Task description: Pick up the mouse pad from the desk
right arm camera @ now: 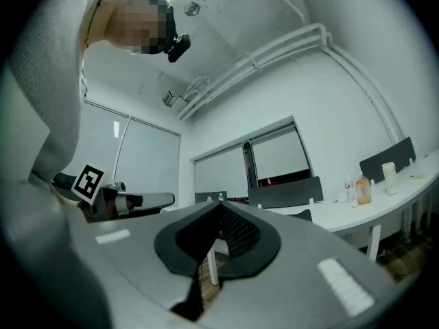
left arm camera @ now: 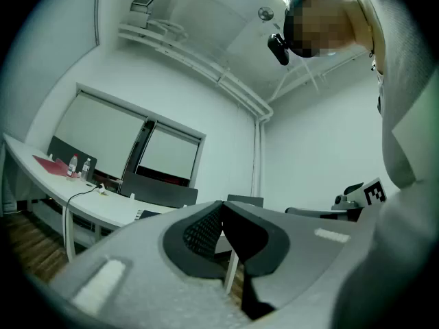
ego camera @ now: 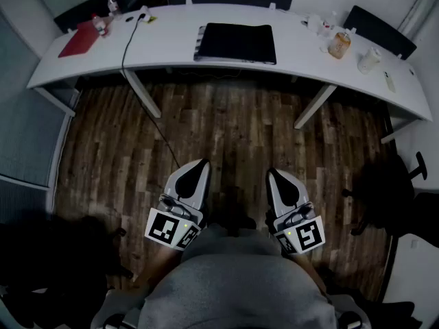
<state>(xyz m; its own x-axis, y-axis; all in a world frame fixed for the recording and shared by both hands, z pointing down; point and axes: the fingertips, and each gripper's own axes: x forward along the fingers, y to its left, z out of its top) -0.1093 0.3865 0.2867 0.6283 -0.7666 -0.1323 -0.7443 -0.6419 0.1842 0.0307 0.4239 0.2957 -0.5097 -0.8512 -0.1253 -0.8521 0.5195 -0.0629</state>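
A black rectangular mouse pad lies flat in the middle of the long white curved desk, far ahead in the head view. My left gripper and right gripper hang close to my body over the wooden floor, well short of the desk. Both are shut with nothing between the jaws. In the left gripper view the left gripper has its jaw tips together, and the desk runs along the left. In the right gripper view the right gripper is likewise closed and empty.
On the desk sit a red folder, small bottles, a black cable trailing to the floor, an orange jar and a white cup. Dark chairs stand behind the desk, and another dark chair is on my right.
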